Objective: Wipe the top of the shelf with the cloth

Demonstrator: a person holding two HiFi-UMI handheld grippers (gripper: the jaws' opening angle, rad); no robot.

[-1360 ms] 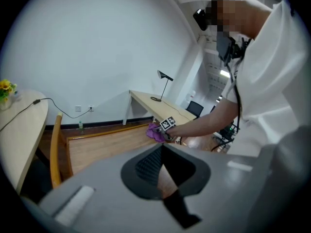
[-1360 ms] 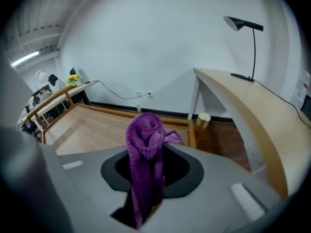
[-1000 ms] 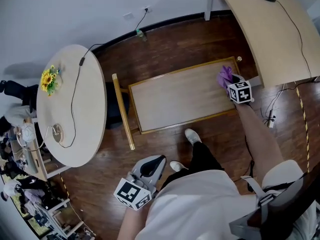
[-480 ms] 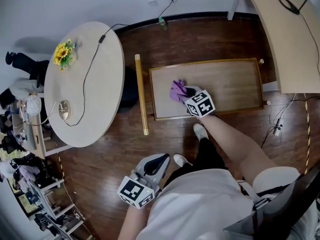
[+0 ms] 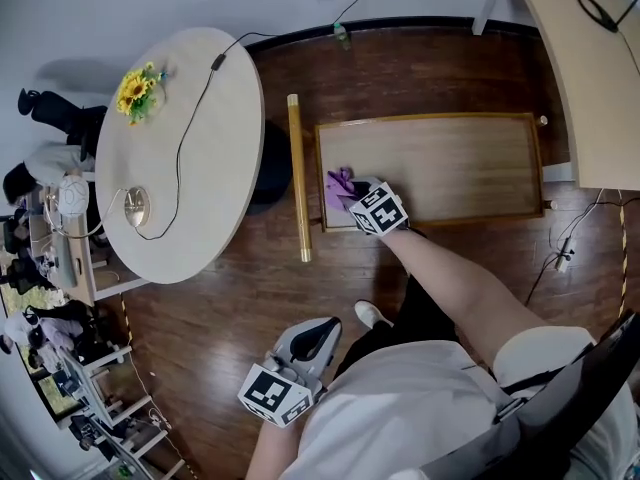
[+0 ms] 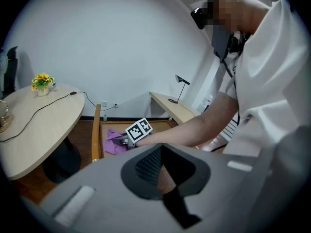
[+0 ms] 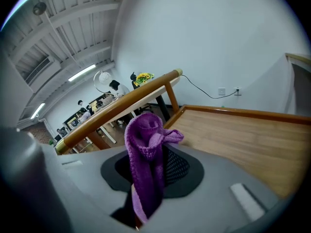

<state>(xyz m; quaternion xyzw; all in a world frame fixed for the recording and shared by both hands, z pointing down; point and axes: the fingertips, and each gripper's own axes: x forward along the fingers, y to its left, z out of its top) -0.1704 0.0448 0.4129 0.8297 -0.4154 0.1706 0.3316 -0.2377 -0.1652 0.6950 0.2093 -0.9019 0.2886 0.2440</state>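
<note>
The shelf top (image 5: 450, 163) is a pale wooden panel with a raised rim, and a wooden rail (image 5: 297, 173) runs along its left end. My right gripper (image 5: 352, 197) rests at the panel's front left corner, shut on the purple cloth (image 5: 337, 186), which lies against the wood. In the right gripper view the cloth (image 7: 146, 149) bunches up out of the right gripper (image 7: 146, 183), with the shelf top (image 7: 238, 140) beyond. My left gripper (image 5: 305, 343) hangs low by my body, shut and holding nothing. The left gripper view shows the left gripper (image 6: 163, 174) pointing toward the cloth (image 6: 112, 143).
A round table (image 5: 170, 168) with sunflowers (image 5: 135, 90) and a cable stands left of the shelf. A curved desk (image 5: 590, 58) fills the upper right. Cables lie on the wooden floor (image 5: 565, 253) at right. My shoe (image 5: 372, 315) is in front of the shelf.
My right gripper has swept the cloth along the shelf top from its right end to the front left corner. The left gripper has stayed low by my body.
</note>
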